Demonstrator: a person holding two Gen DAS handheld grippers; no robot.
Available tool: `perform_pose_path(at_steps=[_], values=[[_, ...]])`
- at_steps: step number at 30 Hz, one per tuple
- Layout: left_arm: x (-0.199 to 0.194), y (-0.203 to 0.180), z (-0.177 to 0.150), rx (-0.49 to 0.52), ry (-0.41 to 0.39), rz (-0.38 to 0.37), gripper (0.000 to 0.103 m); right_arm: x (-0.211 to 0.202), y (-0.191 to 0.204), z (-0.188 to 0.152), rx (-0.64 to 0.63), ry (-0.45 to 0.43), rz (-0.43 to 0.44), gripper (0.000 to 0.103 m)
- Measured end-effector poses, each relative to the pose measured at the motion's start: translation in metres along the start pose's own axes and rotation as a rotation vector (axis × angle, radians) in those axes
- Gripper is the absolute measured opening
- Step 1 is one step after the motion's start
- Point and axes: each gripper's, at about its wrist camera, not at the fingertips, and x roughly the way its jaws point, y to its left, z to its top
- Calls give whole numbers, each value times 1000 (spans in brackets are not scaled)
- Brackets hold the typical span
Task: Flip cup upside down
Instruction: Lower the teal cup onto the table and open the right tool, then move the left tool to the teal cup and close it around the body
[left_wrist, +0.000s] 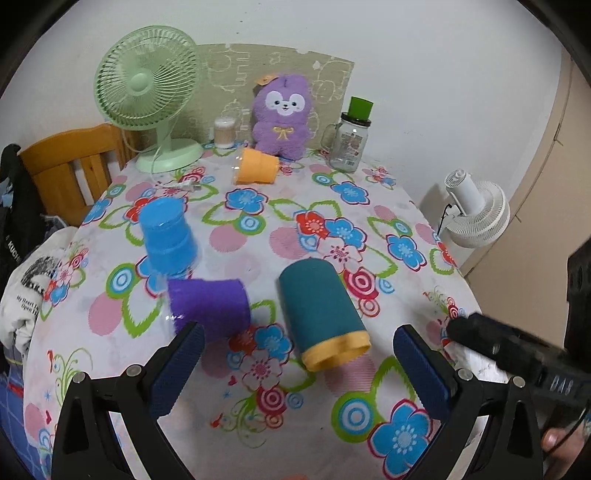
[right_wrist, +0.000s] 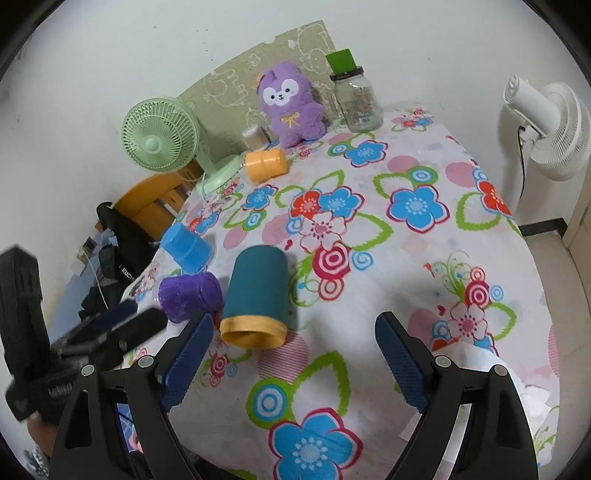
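Teal cup (right_wrist: 258, 291) lies sideways just ahead of wide-apart right hand-held gripper (right_wrist: 293, 354), untouched.

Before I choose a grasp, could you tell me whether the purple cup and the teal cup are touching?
Apart. The left wrist view shows flowered tablecloth between the purple cup and the teal cup, both lying on their sides.
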Motion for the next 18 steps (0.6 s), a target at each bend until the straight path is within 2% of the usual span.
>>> perform_pose_path(at_steps=[8,18], values=[[19,-20,22,22,10,-3,103,-7,-26,-15,60,-18,-12,91],[52,-26,37,6,52,21,103,-2,-39,-23,47,3,-14,91]])
